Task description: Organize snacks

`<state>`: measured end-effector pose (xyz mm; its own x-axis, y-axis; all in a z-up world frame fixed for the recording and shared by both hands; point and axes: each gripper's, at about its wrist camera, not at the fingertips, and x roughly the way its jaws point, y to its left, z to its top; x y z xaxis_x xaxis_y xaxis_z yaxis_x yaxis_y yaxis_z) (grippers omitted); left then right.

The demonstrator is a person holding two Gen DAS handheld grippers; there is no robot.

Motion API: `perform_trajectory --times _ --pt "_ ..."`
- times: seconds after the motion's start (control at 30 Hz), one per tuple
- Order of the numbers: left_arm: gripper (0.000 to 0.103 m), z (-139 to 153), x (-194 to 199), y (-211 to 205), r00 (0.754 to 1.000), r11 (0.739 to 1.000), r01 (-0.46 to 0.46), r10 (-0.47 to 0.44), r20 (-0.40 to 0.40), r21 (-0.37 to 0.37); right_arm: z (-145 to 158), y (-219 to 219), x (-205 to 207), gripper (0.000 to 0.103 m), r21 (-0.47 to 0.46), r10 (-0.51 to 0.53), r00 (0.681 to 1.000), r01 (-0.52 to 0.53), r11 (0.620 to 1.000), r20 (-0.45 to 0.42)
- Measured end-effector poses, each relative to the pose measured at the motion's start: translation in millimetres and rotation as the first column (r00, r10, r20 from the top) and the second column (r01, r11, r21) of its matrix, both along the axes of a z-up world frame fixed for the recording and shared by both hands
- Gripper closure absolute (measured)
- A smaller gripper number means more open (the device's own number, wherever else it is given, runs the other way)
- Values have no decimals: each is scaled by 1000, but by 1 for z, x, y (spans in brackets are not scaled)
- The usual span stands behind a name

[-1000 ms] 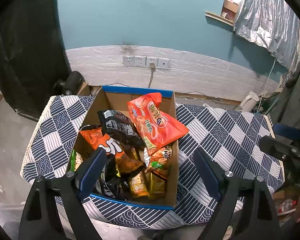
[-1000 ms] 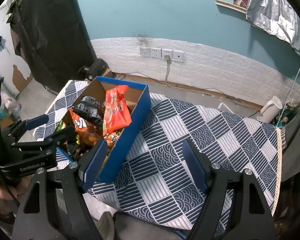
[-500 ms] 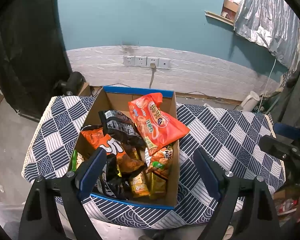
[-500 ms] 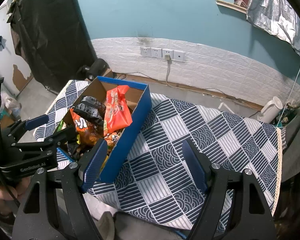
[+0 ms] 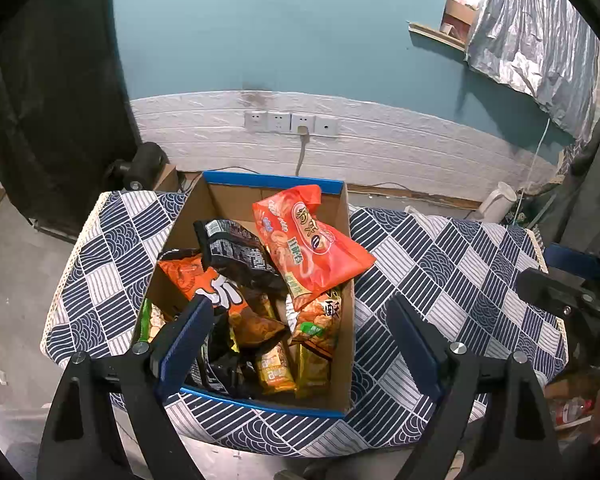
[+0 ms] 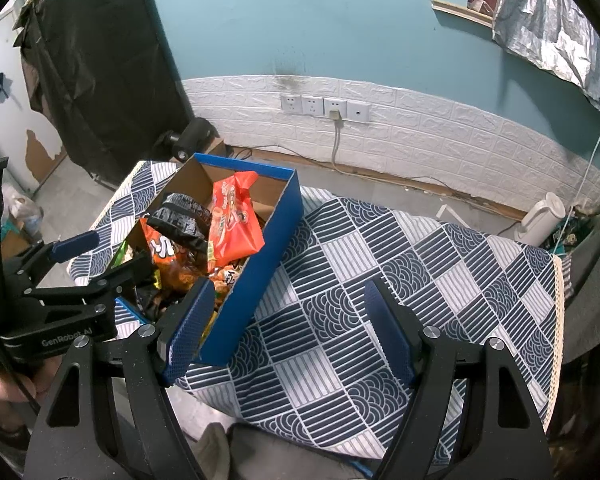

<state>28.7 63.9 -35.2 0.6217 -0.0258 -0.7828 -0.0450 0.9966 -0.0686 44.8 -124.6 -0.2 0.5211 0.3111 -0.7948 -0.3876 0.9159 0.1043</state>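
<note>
Box (image 5: 342, 248) holds snack bags (image 5: 308, 246), heaped.

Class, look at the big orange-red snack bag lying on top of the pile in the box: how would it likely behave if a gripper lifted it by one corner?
The orange-red snack bag looks puffy, so probably light. Its glossy, creased film would likely sag and could slip.

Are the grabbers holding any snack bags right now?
No. The left gripper and right gripper both have open jaws, holding nothing; the snacks lie in the box.
</note>
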Motion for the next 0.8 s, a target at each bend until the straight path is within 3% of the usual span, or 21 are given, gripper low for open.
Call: perform_trajectory --times 0.8 --pt "13 -4 2 3 999 1000 -16 15 -46 -6 0 4 -1 26 -3 5 1000 -5 1000 -4"
